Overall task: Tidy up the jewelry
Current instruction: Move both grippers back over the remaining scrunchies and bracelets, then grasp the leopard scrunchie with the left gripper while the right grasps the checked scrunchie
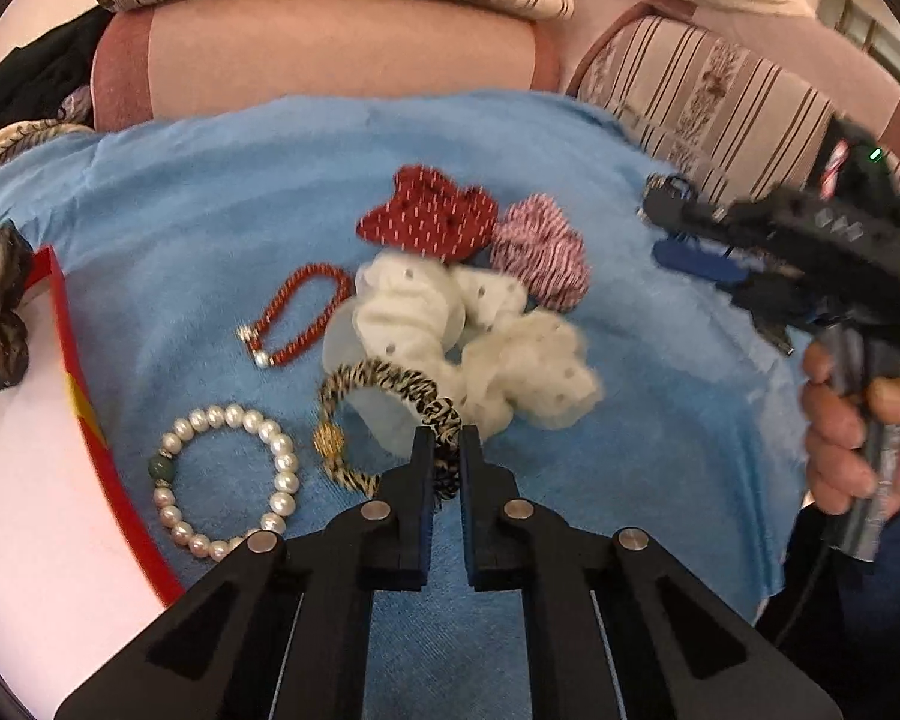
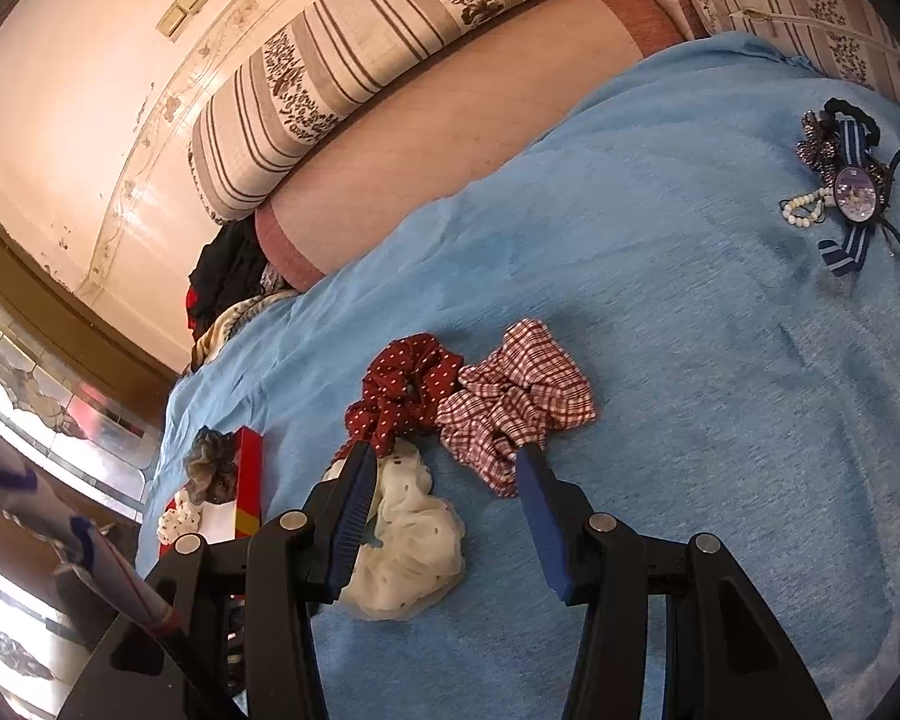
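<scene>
On the blue cloth (image 1: 210,192), left gripper (image 1: 447,456) has its jaws pinched tight on the zebra-print bracelet (image 1: 384,381), beside the pearl bracelet (image 1: 228,480). We lift slowly, clearing the white scrunchie (image 1: 450,324). Right gripper (image 2: 444,462) hovers half-open, empty.

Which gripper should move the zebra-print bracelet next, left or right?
Left. The left gripper is already shut on the zebra-print bracelet; the right gripper hangs open over the scrunchies, holding nothing.

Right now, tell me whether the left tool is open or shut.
Shut: the left tool pinches the zebra-striped bracelet between its fingertips, on the blue cloth.
</scene>
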### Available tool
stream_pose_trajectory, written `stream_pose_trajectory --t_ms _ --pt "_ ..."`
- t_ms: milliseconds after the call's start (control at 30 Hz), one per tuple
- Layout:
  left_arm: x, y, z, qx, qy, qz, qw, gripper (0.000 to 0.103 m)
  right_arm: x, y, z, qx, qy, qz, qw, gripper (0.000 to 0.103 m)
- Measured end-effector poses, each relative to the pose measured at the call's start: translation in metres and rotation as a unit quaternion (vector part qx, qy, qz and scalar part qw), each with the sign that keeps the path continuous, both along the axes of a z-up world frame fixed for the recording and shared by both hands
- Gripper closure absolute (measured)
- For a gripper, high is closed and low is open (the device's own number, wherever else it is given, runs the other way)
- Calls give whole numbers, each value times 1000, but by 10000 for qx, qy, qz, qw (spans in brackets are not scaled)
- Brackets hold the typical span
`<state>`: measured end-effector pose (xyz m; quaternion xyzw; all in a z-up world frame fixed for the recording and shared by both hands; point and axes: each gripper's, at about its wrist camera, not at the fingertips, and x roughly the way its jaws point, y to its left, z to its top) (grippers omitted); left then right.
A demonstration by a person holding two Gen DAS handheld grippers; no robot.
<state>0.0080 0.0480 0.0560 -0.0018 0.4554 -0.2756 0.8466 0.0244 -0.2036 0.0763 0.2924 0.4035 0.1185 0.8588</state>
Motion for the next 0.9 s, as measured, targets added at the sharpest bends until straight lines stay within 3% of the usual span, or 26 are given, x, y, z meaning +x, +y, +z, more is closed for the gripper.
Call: stream_pose_trajectory --t_ms 233,467,667,700,800,900 --pt "-2 16 23 -397 -342 222 9984 96 10 1 -5 -482 8 -152 9987 50" --pt "-2 17 26 -397 -493 393 9972 96 34 13 -18 -1111 57 -146 9937 39" --pt "-2 14 23 -316 -541 437 9971 96 51 19 -46 -1239 447 -121 9912 39" --pt "-2 14 23 -301 -542 427 9972 96 52 20 -50 -1224 512 -90 9911 40" --pt "-3 13 22 -262 -570 434 9971 96 53 23 -57 -1192 576 95 9912 89" --pt "-3 13 22 -189 -632 458 9968 96 47 24 -48 -1211 376 78 9919 94"
